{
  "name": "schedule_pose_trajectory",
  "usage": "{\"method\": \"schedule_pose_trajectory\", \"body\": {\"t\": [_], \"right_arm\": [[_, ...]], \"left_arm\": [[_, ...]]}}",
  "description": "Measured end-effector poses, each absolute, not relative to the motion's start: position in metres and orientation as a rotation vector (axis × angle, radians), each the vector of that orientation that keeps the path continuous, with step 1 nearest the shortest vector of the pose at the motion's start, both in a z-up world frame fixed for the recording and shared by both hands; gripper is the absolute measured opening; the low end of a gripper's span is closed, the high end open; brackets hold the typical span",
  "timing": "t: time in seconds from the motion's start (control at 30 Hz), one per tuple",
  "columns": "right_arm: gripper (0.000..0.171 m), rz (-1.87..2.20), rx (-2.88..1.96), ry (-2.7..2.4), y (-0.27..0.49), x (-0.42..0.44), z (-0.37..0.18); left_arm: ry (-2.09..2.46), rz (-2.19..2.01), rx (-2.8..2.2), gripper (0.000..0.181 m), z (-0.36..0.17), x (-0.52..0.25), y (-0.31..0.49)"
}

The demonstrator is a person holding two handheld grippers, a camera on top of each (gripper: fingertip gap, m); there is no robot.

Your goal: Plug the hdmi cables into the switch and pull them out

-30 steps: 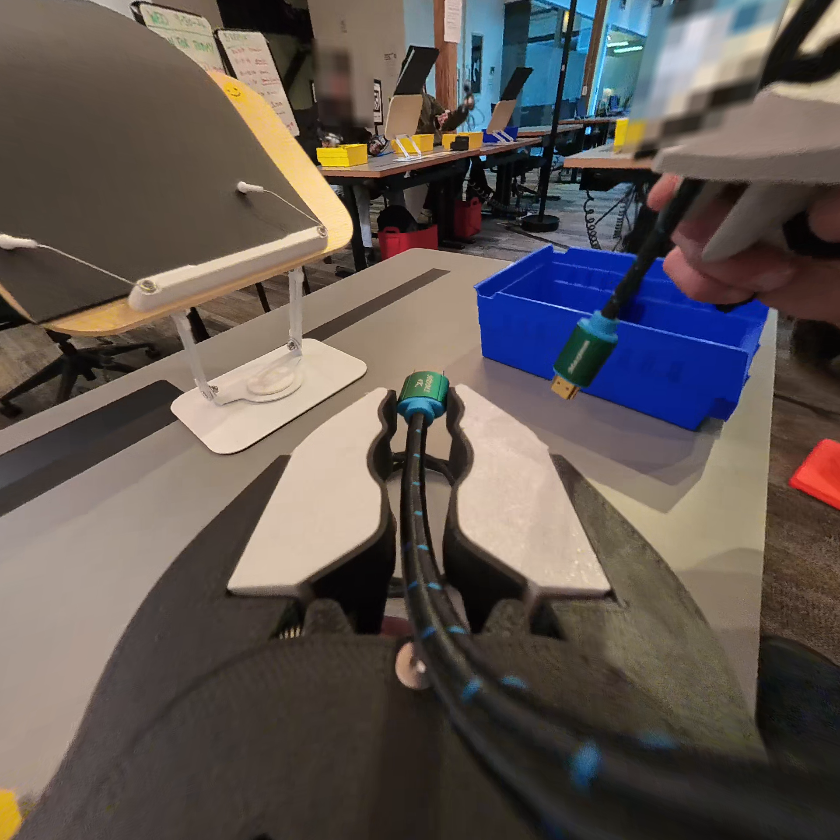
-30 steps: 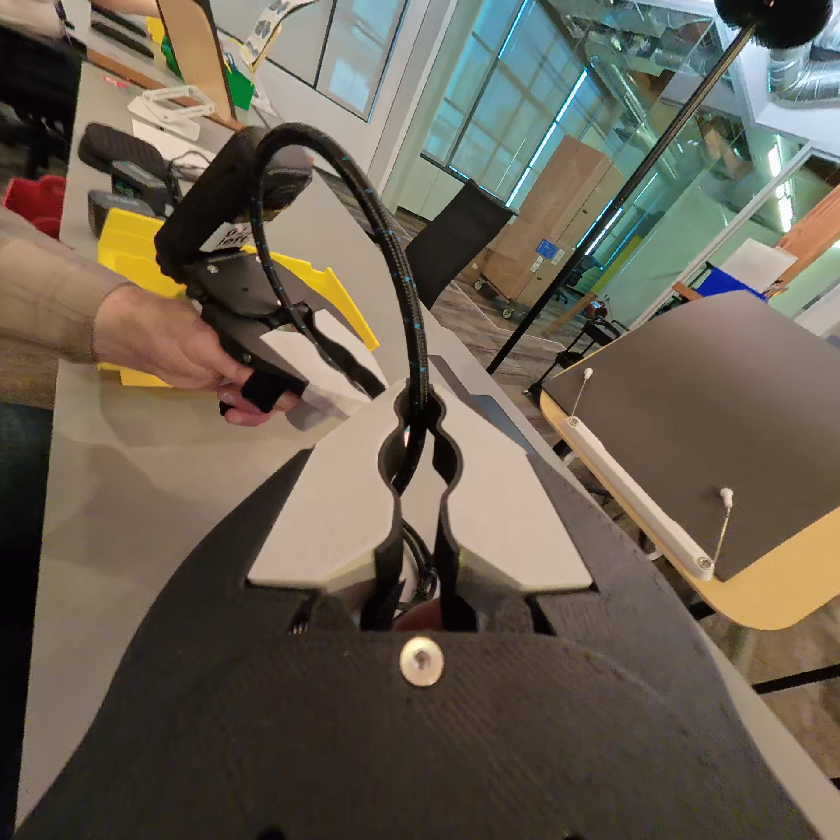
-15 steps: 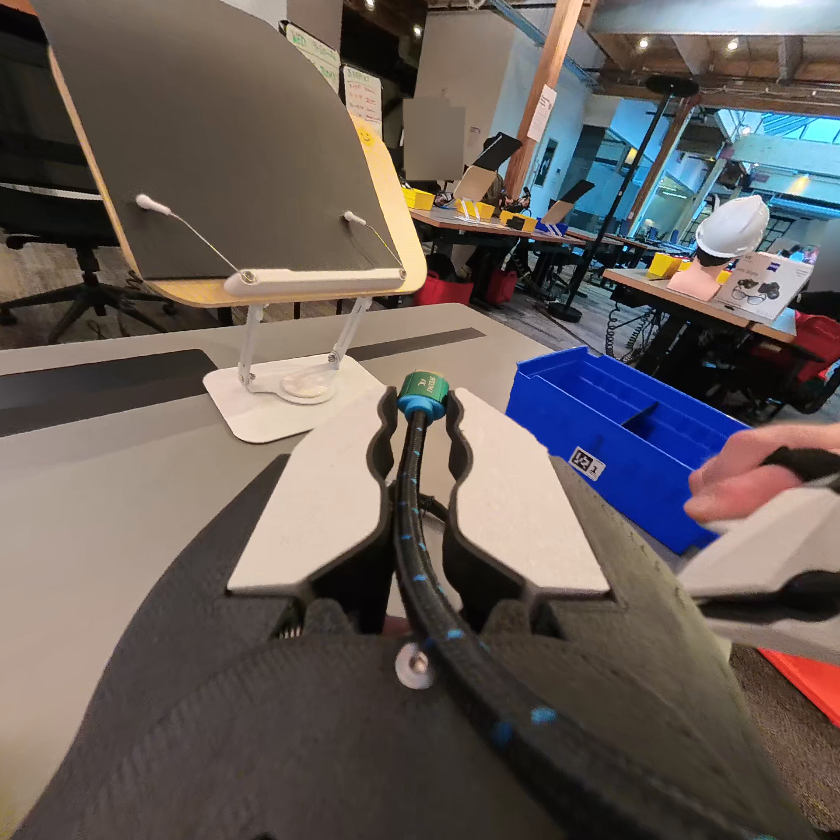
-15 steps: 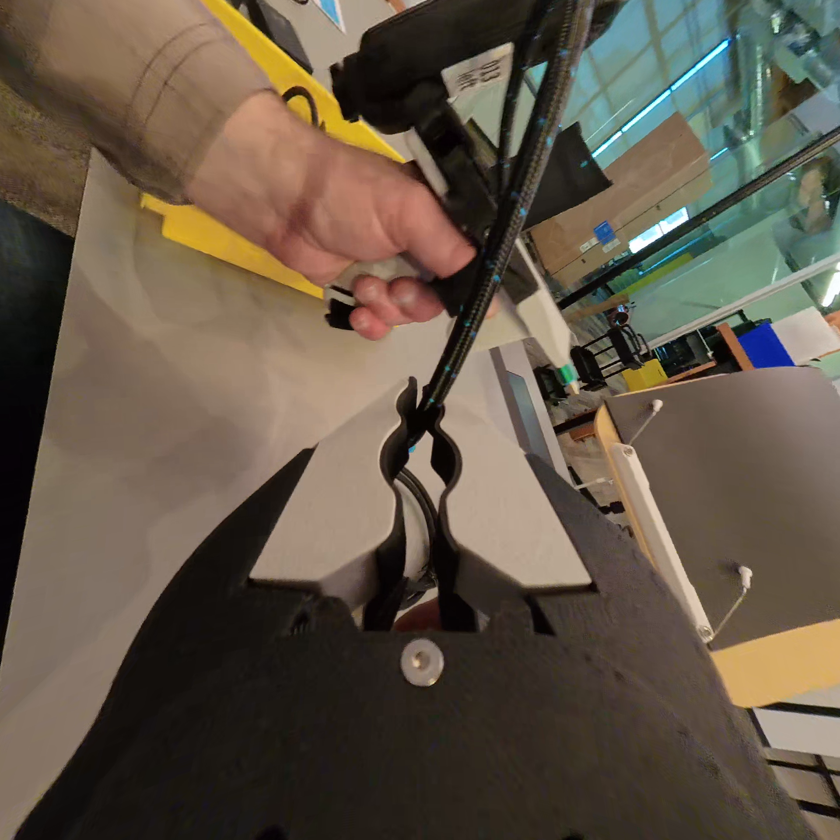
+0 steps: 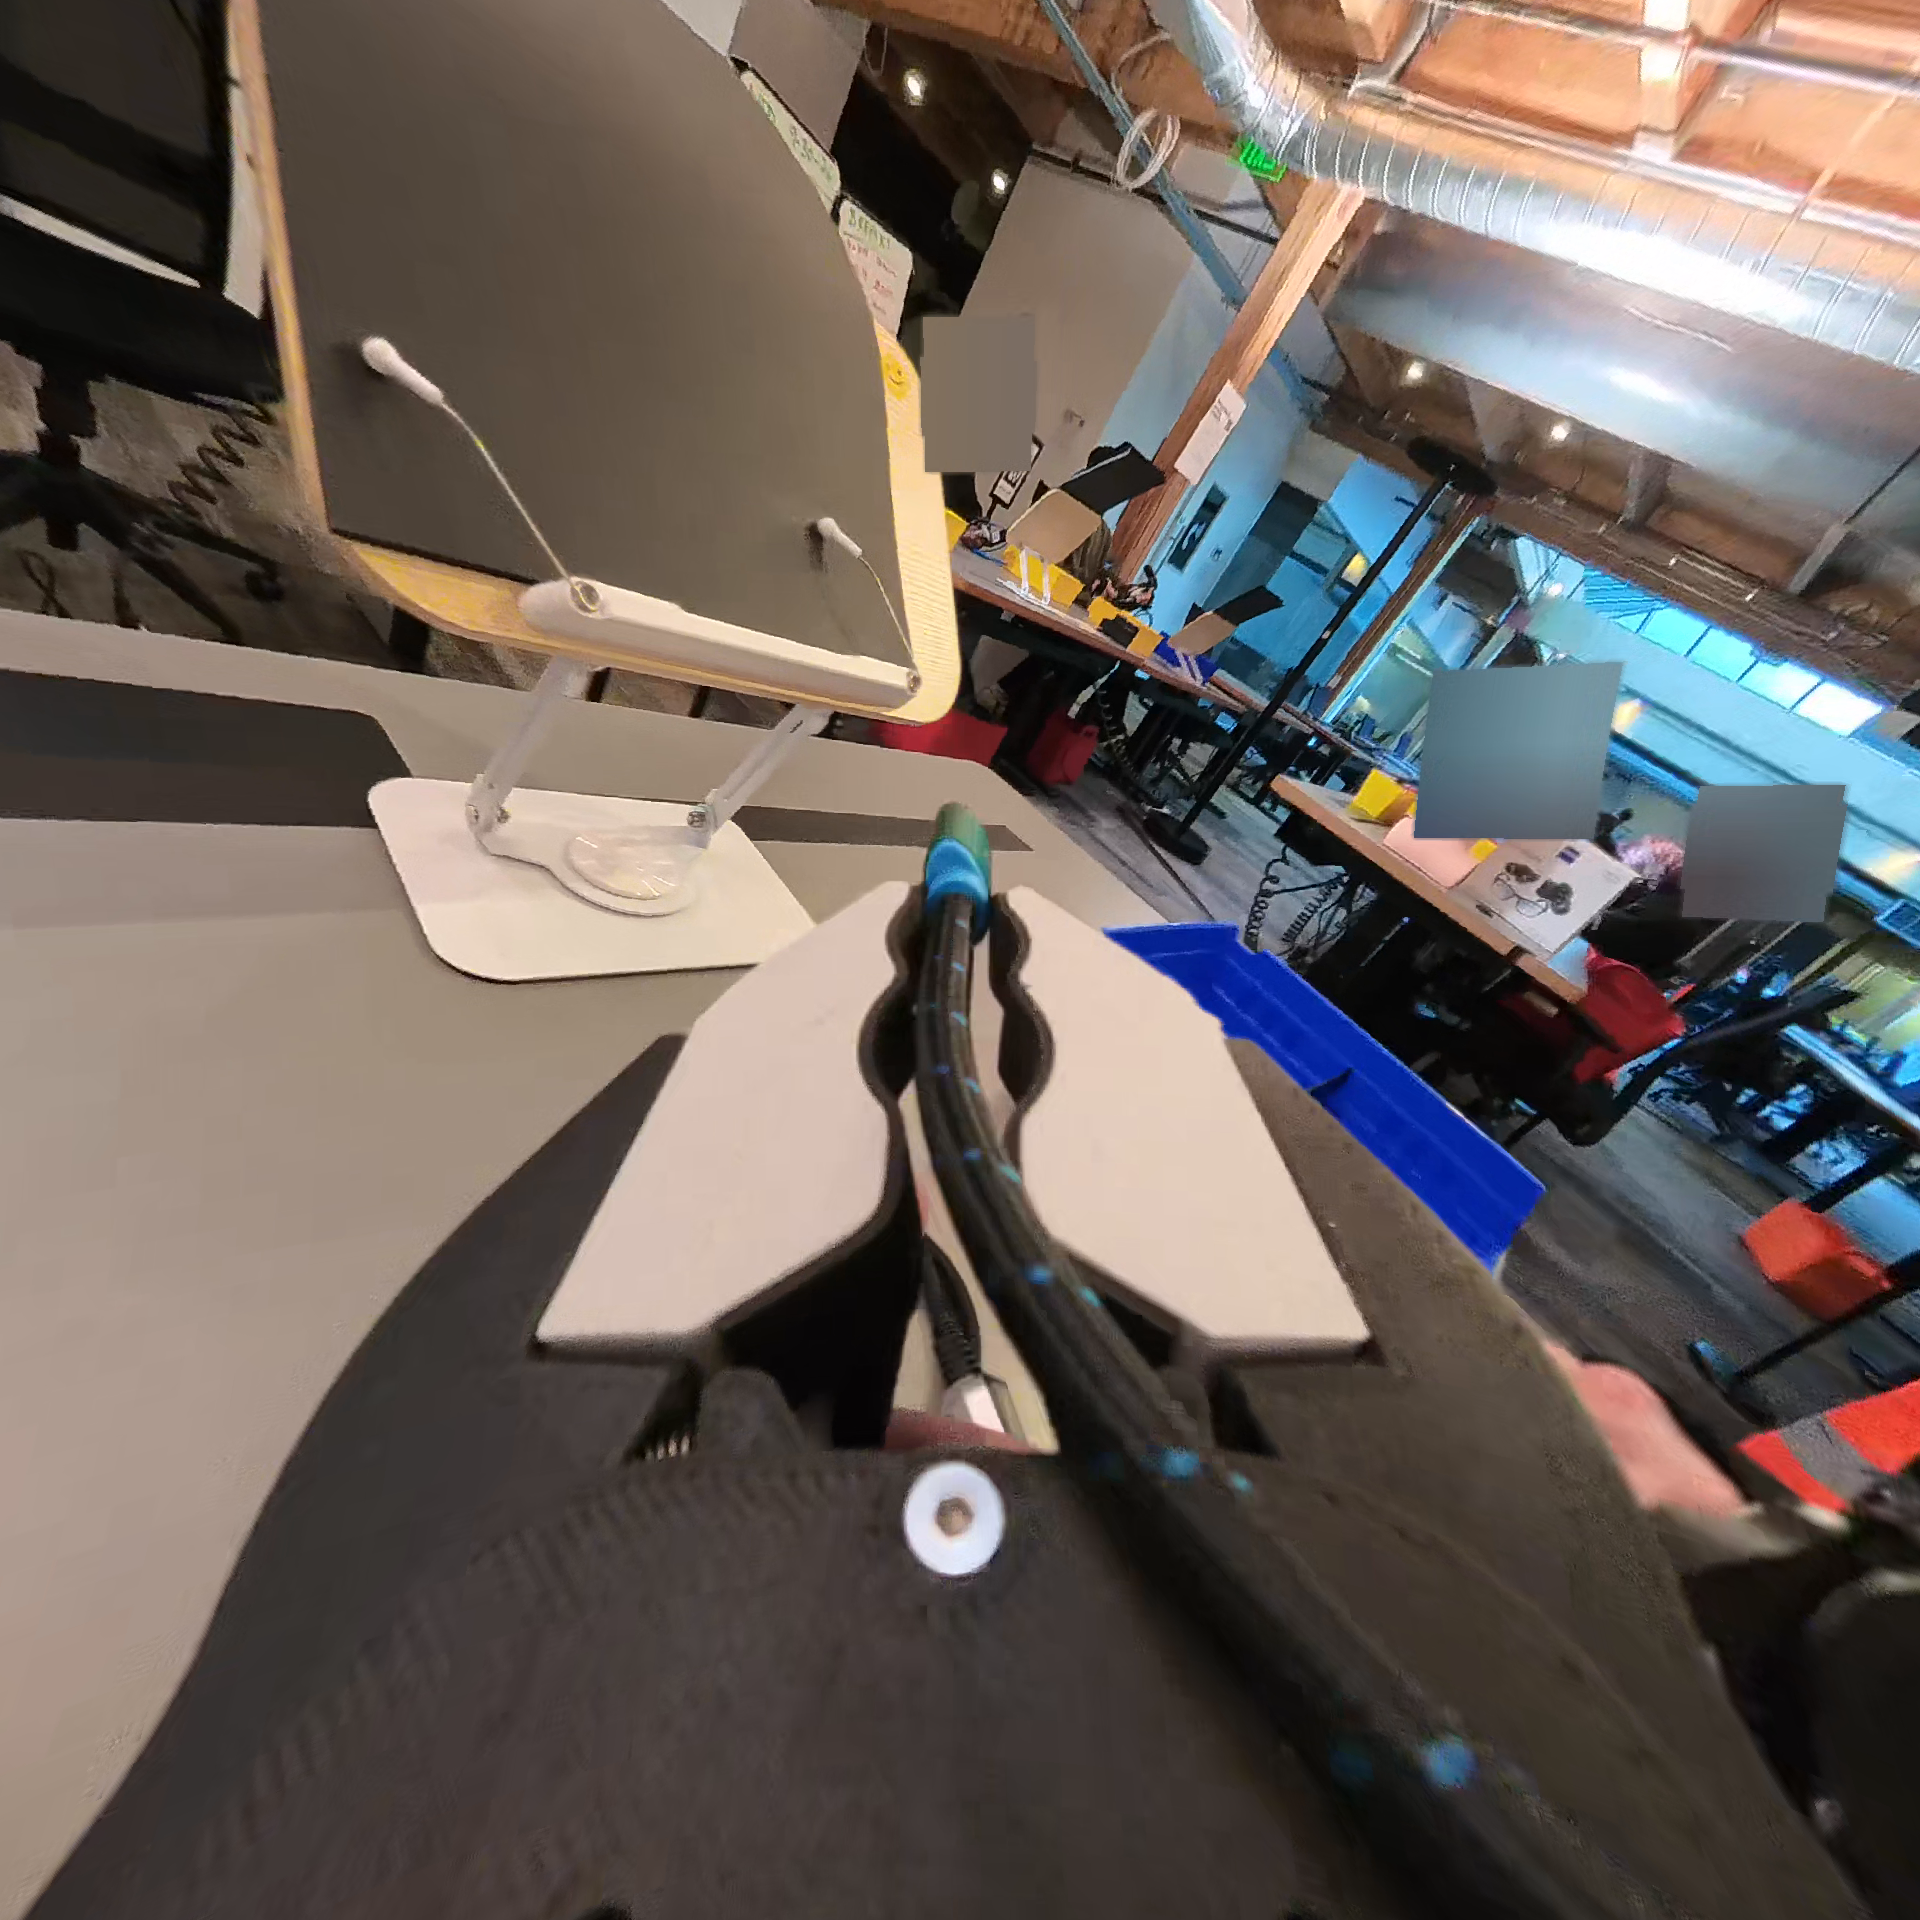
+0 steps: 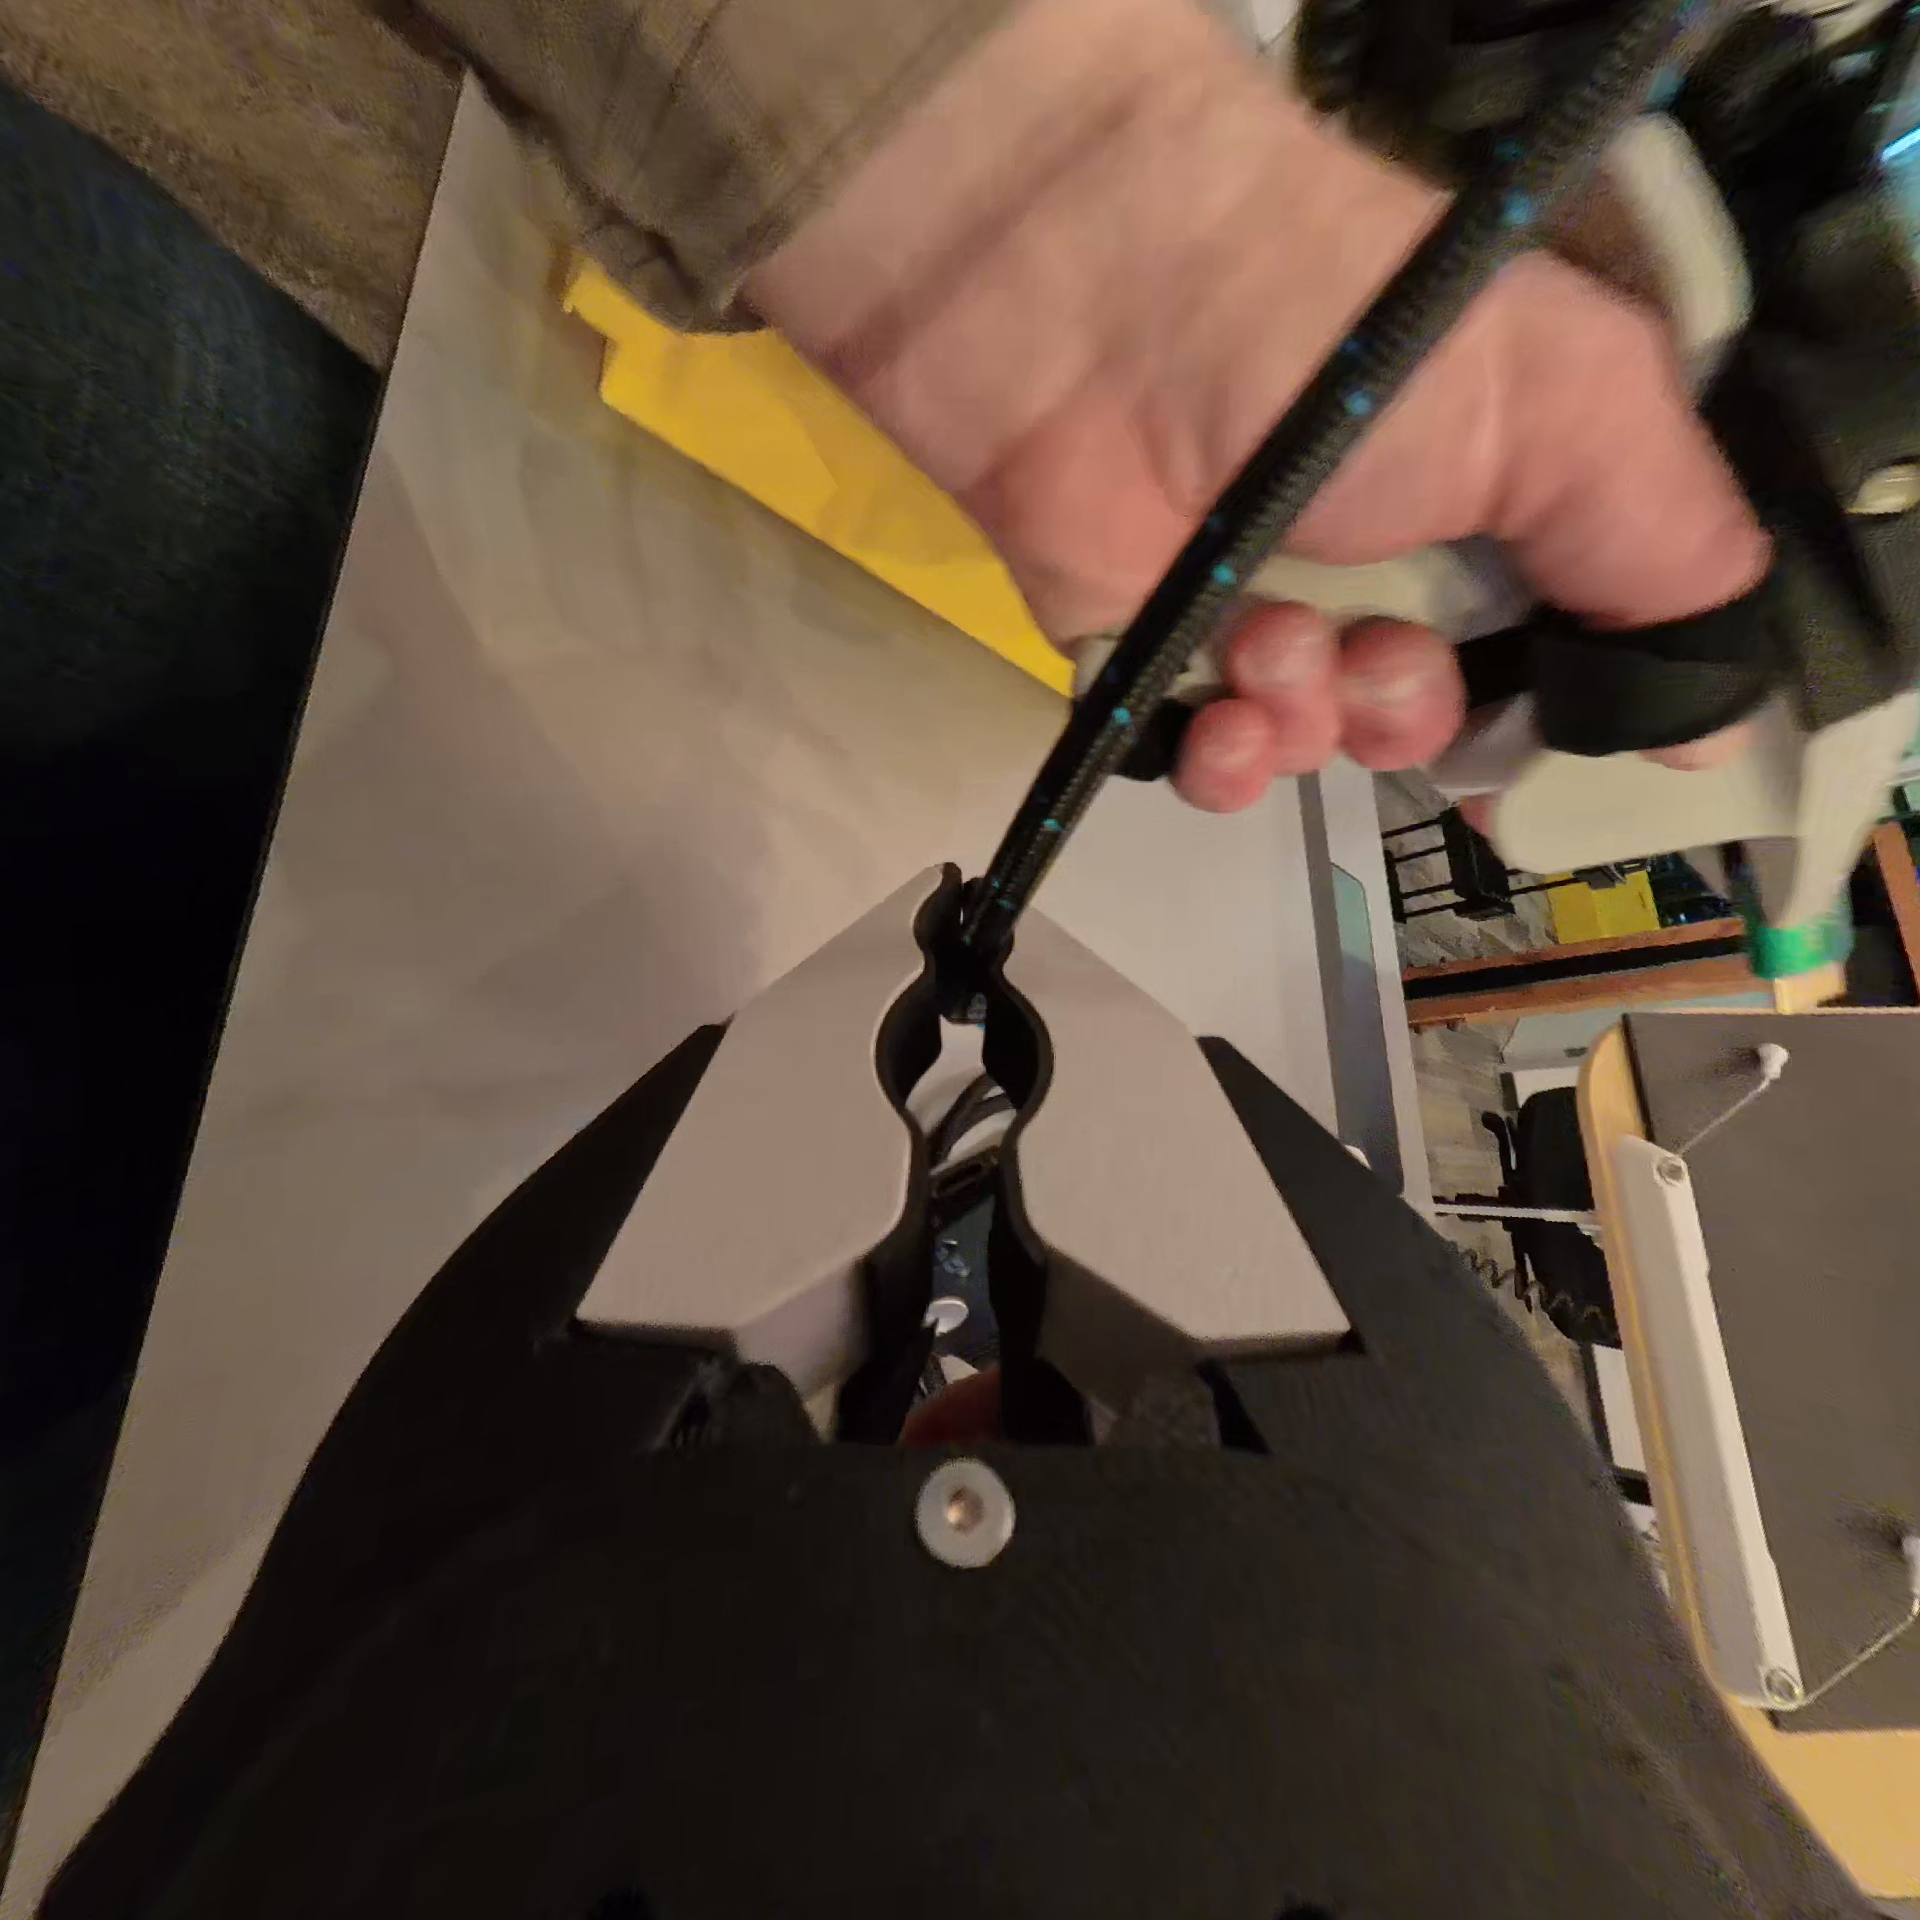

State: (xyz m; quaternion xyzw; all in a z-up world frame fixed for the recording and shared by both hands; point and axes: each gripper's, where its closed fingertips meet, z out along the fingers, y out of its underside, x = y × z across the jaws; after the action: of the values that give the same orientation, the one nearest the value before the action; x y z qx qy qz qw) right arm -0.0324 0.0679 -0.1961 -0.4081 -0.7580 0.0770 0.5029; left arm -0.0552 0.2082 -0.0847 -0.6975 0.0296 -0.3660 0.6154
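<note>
A black braided HDMI cable (image 5: 997,1174) with blue flecks runs between the two grippers. My left gripper (image 5: 954,906) is shut on it just behind its green and blue plug (image 5: 958,844), which sticks out past the fingertips above the grey table (image 5: 208,1091). My right gripper (image 6: 961,925) is shut on the same cable (image 6: 1247,520) farther along. In the right wrist view the cable rises up to the left gripper (image 6: 1787,831), held by a hand (image 6: 1195,436) close above. The green plug (image 6: 1803,945) shows at its tip. No switch is in view.
A tablet-like board on a white stand (image 5: 592,883) sits on the table ahead of the left gripper; it also shows at the right of the right wrist view (image 6: 1766,1351). A blue bin (image 5: 1340,1081) stands to the right. A yellow bin (image 6: 810,468) lies behind the hand. One gripper's finger ends stand about 15 centimetres off the other's.
The left gripper has tilted and swung up with the plug. The right gripper has moved close under the left hand, and the cable between them now runs straighter.
</note>
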Motion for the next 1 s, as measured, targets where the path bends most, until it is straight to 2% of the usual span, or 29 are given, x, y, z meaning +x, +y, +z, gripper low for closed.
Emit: {"method": "schedule_pose_trajectory", "body": {"t": [0.67, 0.7, 0.83, 1.0], "right_arm": [[0.000, 0.258, -1.096, -1.767, 0.081, -0.027, -0.206], [0.002, 0.300, -1.111, -1.761, 0.080, -0.027, -0.204], [0.044, 0.482, -1.218, -1.728, 0.084, -0.018, -0.195], [0.048, 0.739, -1.319, -1.720, 0.087, -0.001, -0.181]], "left_arm": [[0.334, -0.560, -1.572, 0.010, -0.088, -0.044, 0.207], [0.353, -0.534, -1.567, 0.010, -0.088, -0.044, 0.207], [0.427, -0.423, -1.549, 0.010, -0.088, -0.044, 0.208], [0.475, -0.302, -1.534, 0.010, -0.091, -0.047, 0.212]]}}
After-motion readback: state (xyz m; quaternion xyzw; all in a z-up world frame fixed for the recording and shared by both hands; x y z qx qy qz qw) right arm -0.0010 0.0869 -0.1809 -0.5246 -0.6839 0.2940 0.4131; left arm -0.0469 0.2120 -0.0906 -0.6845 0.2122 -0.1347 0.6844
